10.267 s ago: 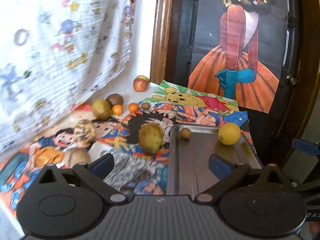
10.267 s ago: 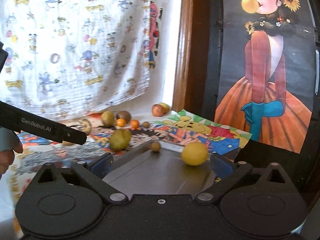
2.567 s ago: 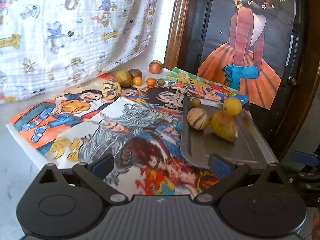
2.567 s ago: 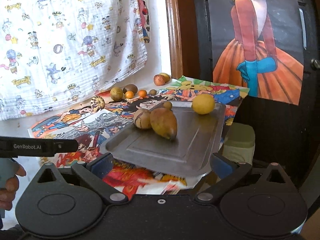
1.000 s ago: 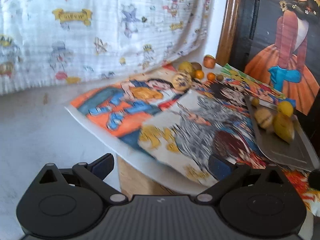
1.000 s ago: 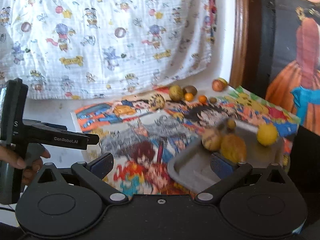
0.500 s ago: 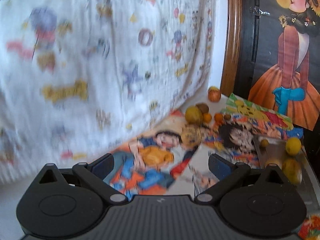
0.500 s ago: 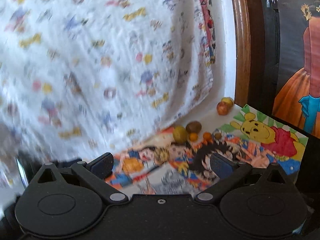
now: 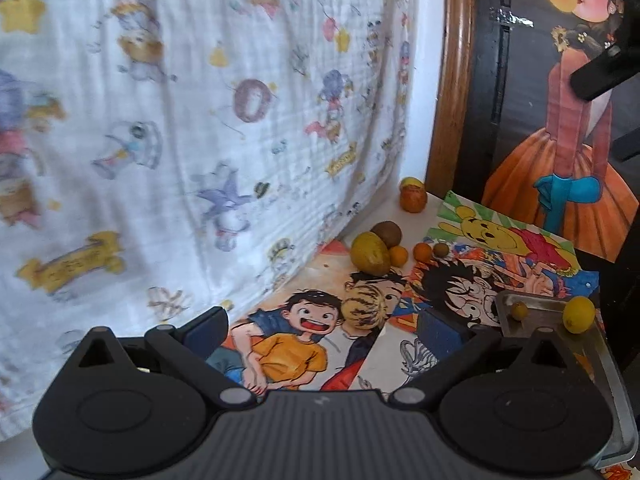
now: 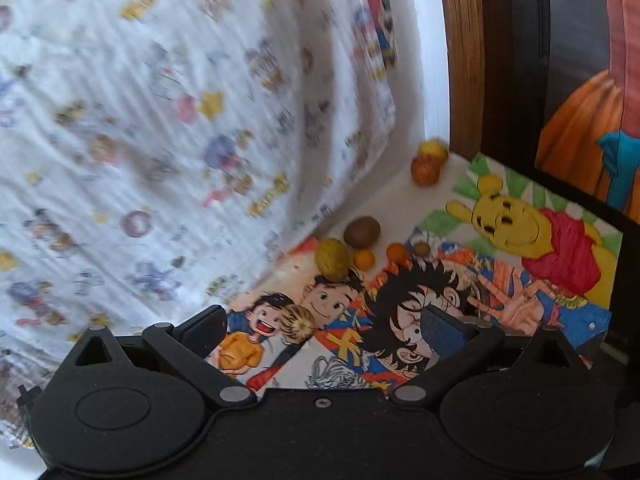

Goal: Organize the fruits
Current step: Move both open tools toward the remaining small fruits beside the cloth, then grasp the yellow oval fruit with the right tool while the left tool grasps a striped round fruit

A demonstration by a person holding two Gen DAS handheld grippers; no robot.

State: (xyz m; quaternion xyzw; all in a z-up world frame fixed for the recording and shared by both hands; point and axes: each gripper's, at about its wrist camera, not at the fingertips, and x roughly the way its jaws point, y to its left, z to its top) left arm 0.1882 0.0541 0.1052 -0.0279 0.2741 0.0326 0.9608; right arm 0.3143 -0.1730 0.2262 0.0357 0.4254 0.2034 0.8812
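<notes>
the striped round fruit (image 9: pixel 362 307) sits on the cartoon poster (image 9: pixel 304 344), dead ahead of the left tool (image 9: pixel 322 326), just beyond its wide-open, empty jaws and a touch right of centre. it's round, so no long axis to fuss over. the right tool (image 10: pixel 320 330) also gapes empty with the same fruit (image 10: pixel 298 323) ahead. the metal tray (image 9: pixel 612 372) lies to the right, lemon (image 9: pixel 578 309) aboard; left looks nearer, i'd say.

1. Tray (image 9: pixel 612 376): dull grey metal, smooth, faintly reflective
2. Hanging sheet (image 9: pixel 200 120): white printed cloth, crinkled weave
3. Door frame (image 9: pixel 452 80): glossy varnished wood
4. Cartoon posters (image 9: pixel 500 248): matt printed paper
5. Left gripper (image 9: pixel 324 326): matt black plastic, ribbed body
</notes>
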